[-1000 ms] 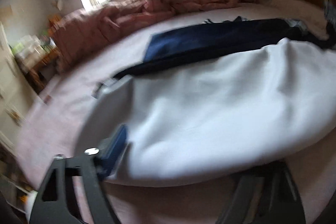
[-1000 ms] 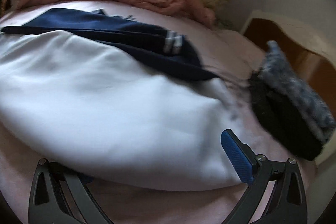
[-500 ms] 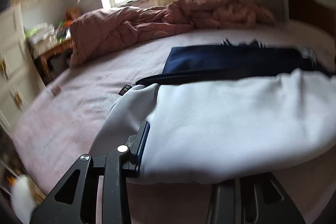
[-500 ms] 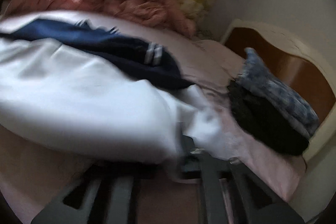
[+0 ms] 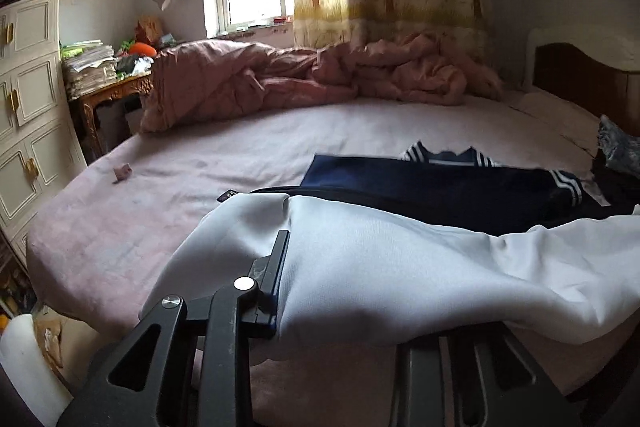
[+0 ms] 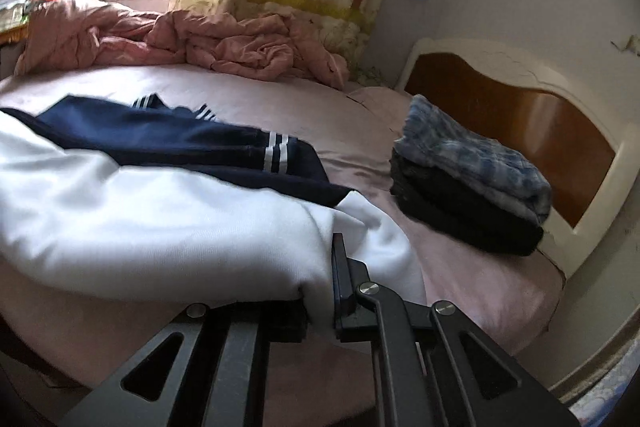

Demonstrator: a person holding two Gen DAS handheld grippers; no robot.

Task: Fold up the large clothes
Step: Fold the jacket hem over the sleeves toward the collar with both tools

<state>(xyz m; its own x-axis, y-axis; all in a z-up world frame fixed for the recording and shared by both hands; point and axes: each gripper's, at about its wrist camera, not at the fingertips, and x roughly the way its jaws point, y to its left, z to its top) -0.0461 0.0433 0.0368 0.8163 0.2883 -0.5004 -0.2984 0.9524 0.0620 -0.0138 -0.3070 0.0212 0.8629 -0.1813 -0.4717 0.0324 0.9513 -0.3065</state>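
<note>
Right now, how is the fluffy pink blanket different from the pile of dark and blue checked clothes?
The crumpled pink blanket lies bunched up and messy along the far side of the bed; the stack of dark and blue checked clothes is folded flat and neat beside the wooden headboard. The blanket is one pale colour and spreads wide; the stack is compact, with several colours layered. Both rest on the pink bedsheet.

The white-and-navy garment (image 5: 400, 267) lies spread across the pink bed (image 5: 160, 187), its white part nearest, bunched and raised along the near edge at both corners. Its navy part (image 6: 160, 143) lies flat beyond (white stripes band the cuff (image 6: 276, 153) and collar), reaching toward the crumpled duvet.
</note>
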